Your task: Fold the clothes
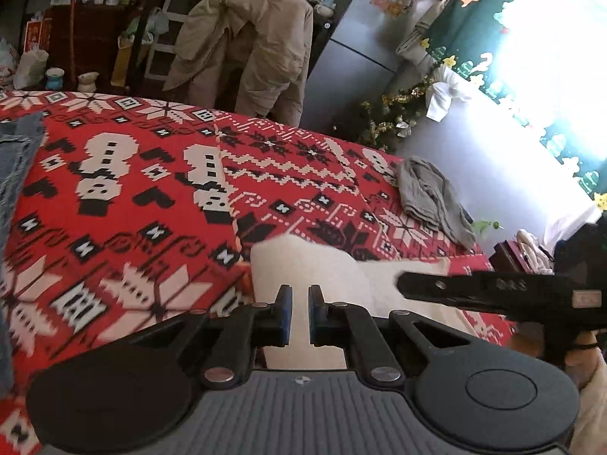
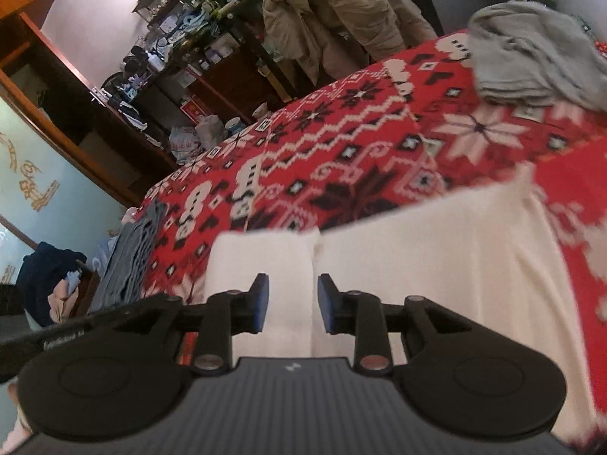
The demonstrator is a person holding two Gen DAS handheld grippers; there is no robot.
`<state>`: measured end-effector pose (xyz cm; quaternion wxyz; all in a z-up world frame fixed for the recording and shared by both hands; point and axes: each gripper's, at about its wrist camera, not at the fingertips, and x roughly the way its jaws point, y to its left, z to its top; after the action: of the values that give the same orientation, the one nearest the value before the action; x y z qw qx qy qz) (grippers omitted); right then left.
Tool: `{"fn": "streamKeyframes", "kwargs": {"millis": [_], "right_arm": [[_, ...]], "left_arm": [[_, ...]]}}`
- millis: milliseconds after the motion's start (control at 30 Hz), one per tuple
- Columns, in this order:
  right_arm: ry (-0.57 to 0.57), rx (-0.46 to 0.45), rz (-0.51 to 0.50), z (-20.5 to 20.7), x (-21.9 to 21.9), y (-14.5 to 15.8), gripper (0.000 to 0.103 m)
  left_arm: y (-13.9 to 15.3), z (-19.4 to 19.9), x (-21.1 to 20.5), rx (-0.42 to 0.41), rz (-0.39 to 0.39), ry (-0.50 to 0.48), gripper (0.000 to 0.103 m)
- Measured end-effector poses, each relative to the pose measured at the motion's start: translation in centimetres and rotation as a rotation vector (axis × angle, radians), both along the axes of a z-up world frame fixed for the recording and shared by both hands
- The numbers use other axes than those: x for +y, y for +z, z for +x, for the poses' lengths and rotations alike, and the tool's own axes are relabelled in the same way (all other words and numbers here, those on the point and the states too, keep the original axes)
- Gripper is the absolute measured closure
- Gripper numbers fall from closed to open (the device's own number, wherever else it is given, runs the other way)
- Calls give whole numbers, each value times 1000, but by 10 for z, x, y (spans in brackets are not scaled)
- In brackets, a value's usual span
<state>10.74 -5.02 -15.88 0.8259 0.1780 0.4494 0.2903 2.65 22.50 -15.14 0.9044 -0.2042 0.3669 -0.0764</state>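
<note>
- White garment [image 2: 417,250] lies on the near part of the red patterned surface [image 1: 132,197].
- Left tongs [image 1: 299,316] nearly closed, empty.
- Right tongs [image 2: 292,303] parted, holding nothing.
- Should regrip an edge squarely.

No wording can be read for certain. The black arm of the other tool [image 1: 493,295] in the left wrist view bears small embossed marks, too blurred to read. In the right wrist view, pale lettering on a black bar [image 2: 64,341] at the lower left is likewise smeared. The red box [image 1: 36,36] on the far shelf carries illegible print.
</note>
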Motion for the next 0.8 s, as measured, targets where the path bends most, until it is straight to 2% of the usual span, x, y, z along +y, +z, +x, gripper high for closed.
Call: {"fn": "streamKeyframes", "kwargs": {"millis": [100,167,233,267,300,333,400,500,633,700,800], "right_arm": [[-16,44,3,30,20,-13,69],[-25,82,19,45,26,-23,61],[-21,117,52,52,28,-32,61],[-18,131,68,54,30,-36,64],[-16,136,69,54,31,-39,71],[-17,128,56,52,32,-40,88],[-25,66,5,44,35,-32,91],[-37,-45,-92,30,41,-19,92],[-17,-117,-252,24,60,-27,92],[-26,-123,-246,24,60,-29,90],[-62,-104,-187,23,47,-21,83]], "left_arm": [[-8,14,1,18,-23,-13,96],[-13,20,1,24,-42,-24,96],[-17,22,-1,25,-60,-35,96],[-19,24,-1,27,-66,-41,96],[-22,25,-2,30,-68,-46,96],[-24,26,-3,34,-67,-49,96],[-27,27,-11,32,-20,-59,96],[-30,28,-26,23,67,-74,96],[-30,26,-32,21,132,-71,96],[-26,23,-27,39,110,-51,97],[-18,9,-14,35,47,-18,96]]}}
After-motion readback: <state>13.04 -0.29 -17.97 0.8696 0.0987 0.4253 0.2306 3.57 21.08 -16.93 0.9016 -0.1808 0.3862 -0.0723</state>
